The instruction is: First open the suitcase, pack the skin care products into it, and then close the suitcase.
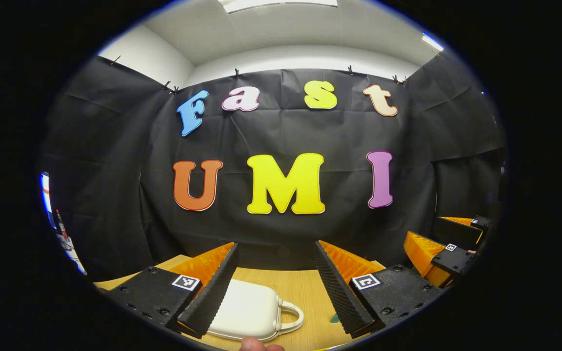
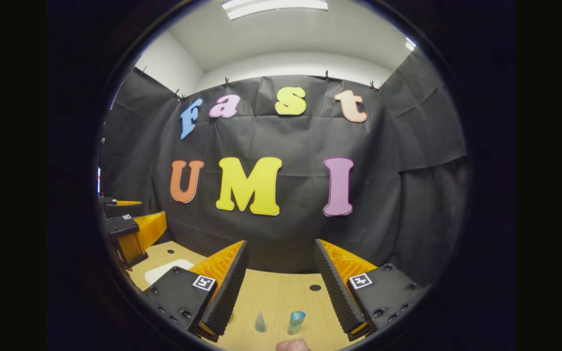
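My left gripper (image 1: pixel 276 287) is spread wide with nothing between its 2 fingers, held above the wooden table (image 1: pixel 305 287). Just past and below its left finger lies the suitcase (image 1: pixel 249 312), a small white case, shut, flat on the table with its loop handle pointing right. A fingertip (image 1: pixel 260 345) shows at the near edge of this view. Far to the right I see the right gripper (image 1: pixel 449 248) held level beside mine.

In the right gripper view, my right gripper (image 2: pixel 281 287) is also released, fingers wide apart and empty. On the table near me, between the fingers, stand 2 skin care items: a small clear cone-shaped bottle (image 2: pixel 260 322) on the left and a blue-capped tube (image 2: pixel 296 321) just beside it on the right, apart from each other. A dark hole (image 2: pixel 315 287) sits in the tabletop farther off. At the left edge the left gripper (image 2: pixel 130 231) shows, with a corner of the suitcase under it.
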Demonstrator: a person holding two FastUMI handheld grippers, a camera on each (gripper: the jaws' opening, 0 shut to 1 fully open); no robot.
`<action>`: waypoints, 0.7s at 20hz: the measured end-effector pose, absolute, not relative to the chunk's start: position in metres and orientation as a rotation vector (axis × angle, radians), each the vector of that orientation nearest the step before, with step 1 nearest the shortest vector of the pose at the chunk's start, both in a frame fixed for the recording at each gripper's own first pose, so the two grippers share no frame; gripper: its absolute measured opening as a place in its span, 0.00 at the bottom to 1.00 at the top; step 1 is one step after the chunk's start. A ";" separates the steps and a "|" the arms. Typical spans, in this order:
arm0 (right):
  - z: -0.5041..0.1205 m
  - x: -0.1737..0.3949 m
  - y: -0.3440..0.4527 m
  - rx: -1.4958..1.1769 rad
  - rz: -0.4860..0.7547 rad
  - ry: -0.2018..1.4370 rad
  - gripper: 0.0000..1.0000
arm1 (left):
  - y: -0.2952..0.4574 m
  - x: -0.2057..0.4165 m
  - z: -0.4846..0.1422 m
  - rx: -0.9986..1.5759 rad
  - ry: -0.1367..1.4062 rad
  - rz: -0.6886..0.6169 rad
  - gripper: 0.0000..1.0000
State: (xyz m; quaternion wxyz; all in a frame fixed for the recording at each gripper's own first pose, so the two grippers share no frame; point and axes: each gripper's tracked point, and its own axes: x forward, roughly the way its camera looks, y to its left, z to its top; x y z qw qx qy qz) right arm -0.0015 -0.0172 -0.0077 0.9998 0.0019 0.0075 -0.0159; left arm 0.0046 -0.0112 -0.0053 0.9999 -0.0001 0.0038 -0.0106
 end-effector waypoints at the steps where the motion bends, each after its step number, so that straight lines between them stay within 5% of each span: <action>1: -0.008 -0.002 -0.018 0.005 -0.032 0.016 0.80 | -0.012 0.004 -0.005 0.000 0.007 -0.023 0.97; 14: -0.016 -0.005 -0.034 0.011 -0.018 0.020 0.80 | -0.030 -0.003 -0.014 0.054 0.014 -0.036 0.97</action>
